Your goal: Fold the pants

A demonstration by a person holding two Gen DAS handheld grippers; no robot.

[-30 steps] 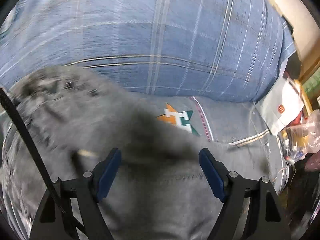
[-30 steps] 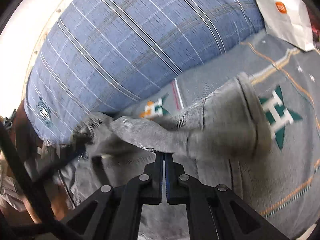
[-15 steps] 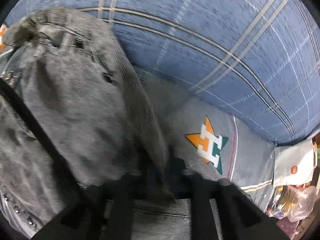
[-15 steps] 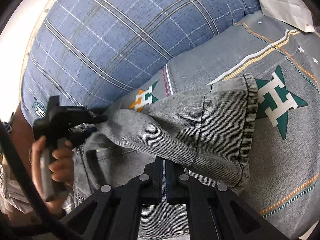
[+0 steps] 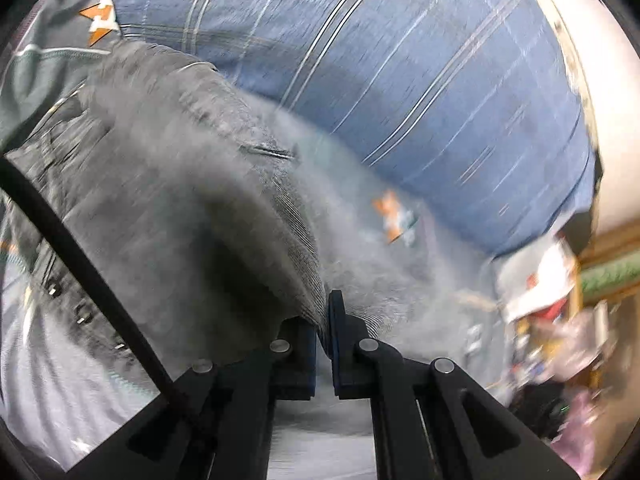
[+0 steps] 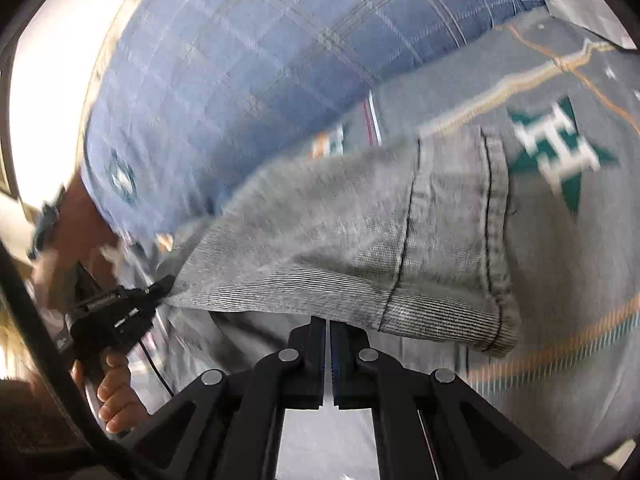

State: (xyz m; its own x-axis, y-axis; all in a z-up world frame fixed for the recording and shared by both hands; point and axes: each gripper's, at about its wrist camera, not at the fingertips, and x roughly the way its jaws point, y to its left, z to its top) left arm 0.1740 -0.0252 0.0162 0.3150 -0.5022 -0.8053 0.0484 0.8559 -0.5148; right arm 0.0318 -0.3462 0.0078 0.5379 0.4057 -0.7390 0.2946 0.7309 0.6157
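Observation:
Grey denim pants (image 5: 180, 208) hang bunched in front of the left wrist camera. My left gripper (image 5: 323, 320) is shut on a fold of the pants. In the right wrist view a pant leg (image 6: 380, 248) with its hem (image 6: 496, 248) at the right stretches across above the bedspread. My right gripper (image 6: 327, 332) is shut on the lower edge of the leg. The left gripper (image 6: 160, 286) also shows at the left of the right wrist view, pinching the other end of the leg.
A big blue plaid pillow (image 5: 400, 80) (image 6: 260, 60) lies behind the pants. The grey bedspread (image 6: 568, 280) has star prints. A white bag (image 5: 536, 280) and clutter sit at the right of the left wrist view.
My left gripper has shut on the pants and lifted them. Both grippers have pulled the leg taut between them, and both views are blurred by motion.

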